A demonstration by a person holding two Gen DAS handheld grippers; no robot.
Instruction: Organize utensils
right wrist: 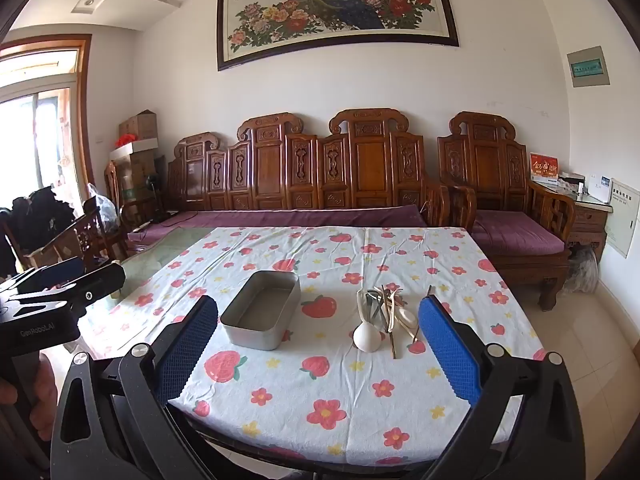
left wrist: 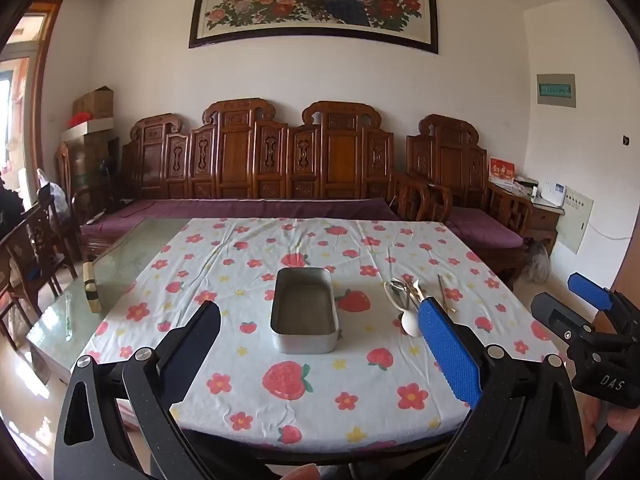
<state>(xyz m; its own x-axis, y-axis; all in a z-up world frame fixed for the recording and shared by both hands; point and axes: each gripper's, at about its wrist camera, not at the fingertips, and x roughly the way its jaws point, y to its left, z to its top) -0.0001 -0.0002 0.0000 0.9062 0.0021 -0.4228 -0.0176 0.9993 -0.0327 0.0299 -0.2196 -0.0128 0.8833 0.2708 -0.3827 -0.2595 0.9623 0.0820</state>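
A big table has a glass top, and a white cloth with red flowers and strawberries covers most of it. Behind the table stands a long carved wooden bench with a purple cushion.

On the cloth sits a grey metal tin with round corners. The tin has nothing in it. Just to the right of the tin lies a heap of utensils: a white spoon, some metal ones, and thin sticks. They lie on the cloth, not in the tin.

The left gripper hangs over the near edge of the table, its jaws spread wide and holding nothing. The right gripper does the same.
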